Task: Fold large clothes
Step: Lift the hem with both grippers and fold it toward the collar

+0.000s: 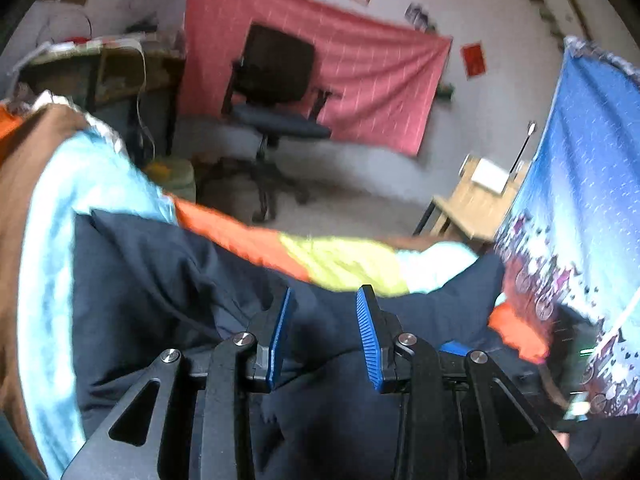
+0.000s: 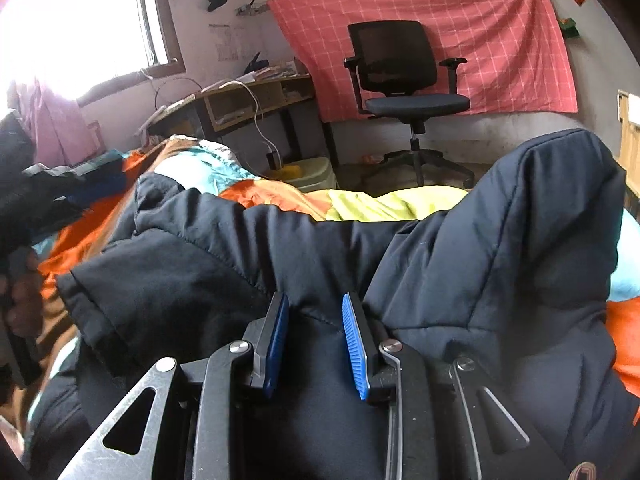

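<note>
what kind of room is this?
Most likely a lived-in bedroom that doubles as a study. A dark padded jacket lies on a bed with a patchwork bedspread, and beyond it stand a black office chair and a cluttered desk under a window.

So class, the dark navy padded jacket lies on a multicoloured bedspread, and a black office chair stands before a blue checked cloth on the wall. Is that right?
Not quite. The cloth behind the office chair is red-pink checked, not blue, as the right wrist view shows. The rest holds: the navy jacket lies on the multicoloured bedspread.
</note>
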{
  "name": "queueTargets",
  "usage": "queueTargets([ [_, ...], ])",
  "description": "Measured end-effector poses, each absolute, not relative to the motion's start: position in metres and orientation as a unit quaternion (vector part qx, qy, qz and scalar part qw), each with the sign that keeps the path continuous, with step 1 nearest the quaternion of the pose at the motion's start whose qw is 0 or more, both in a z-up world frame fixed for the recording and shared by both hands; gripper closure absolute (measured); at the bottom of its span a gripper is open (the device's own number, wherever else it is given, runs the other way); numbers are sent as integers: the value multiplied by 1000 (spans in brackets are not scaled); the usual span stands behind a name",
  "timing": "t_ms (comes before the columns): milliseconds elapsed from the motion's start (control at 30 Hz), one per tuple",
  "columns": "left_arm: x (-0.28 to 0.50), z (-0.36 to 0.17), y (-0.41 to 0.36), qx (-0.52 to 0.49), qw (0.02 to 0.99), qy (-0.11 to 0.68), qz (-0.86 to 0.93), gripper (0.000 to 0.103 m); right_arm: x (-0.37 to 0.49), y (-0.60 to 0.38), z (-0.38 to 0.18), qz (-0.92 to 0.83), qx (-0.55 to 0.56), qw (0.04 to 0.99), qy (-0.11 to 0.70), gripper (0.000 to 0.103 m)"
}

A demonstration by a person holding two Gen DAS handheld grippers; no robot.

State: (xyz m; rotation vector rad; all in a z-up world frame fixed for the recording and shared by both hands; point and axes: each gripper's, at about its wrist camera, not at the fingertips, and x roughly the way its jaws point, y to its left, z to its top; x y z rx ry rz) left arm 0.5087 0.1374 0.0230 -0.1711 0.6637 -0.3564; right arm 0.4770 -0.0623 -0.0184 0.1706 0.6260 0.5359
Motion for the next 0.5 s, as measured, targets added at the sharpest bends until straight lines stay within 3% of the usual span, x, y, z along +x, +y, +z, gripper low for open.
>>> queueTargets([
  [100, 524, -6, 138, -77, 916, 364, -151, 75, 470, -71, -16, 260, 78, 912, 307, 77],
  [500, 513, -49, 140, -76, 929, 329, -151, 75, 480, -59, -34, 251, 49, 909, 330, 77],
])
